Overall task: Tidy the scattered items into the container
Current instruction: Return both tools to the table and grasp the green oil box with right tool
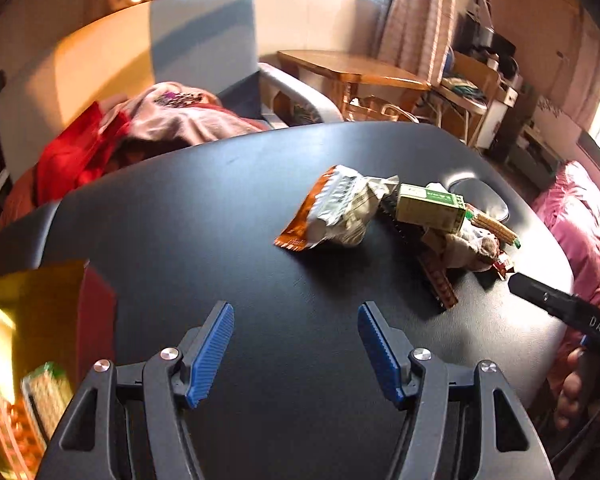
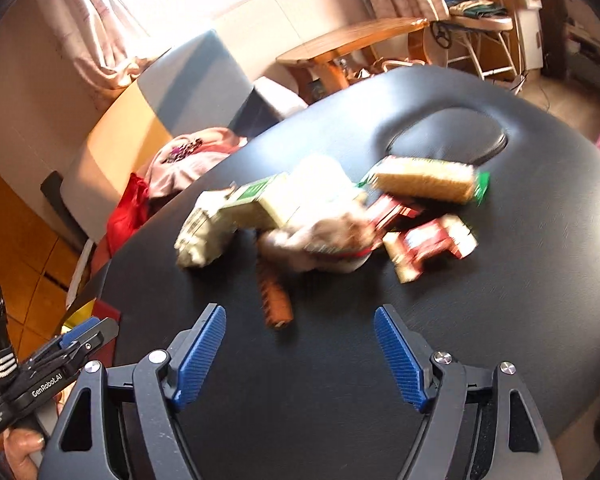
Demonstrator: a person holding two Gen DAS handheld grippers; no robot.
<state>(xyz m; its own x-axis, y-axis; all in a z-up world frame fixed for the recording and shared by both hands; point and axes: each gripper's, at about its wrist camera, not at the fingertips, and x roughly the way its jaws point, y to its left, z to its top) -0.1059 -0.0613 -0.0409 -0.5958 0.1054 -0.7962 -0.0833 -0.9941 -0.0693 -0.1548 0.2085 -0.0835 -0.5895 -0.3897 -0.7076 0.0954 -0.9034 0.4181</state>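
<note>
Left gripper: blue fingers spread wide, nothing between, over bare black counter.
Right gripper: fingers wide apart, empty; picture blurred.
Snack pile: mid-counter, ahead of both grippers; orange-and-silver wrapper leftmost, green-and-cream box on top, cracker pack behind, red packets to its right.
Container: red box with gold lining at counter's left edge; some packets already inside.
</note>
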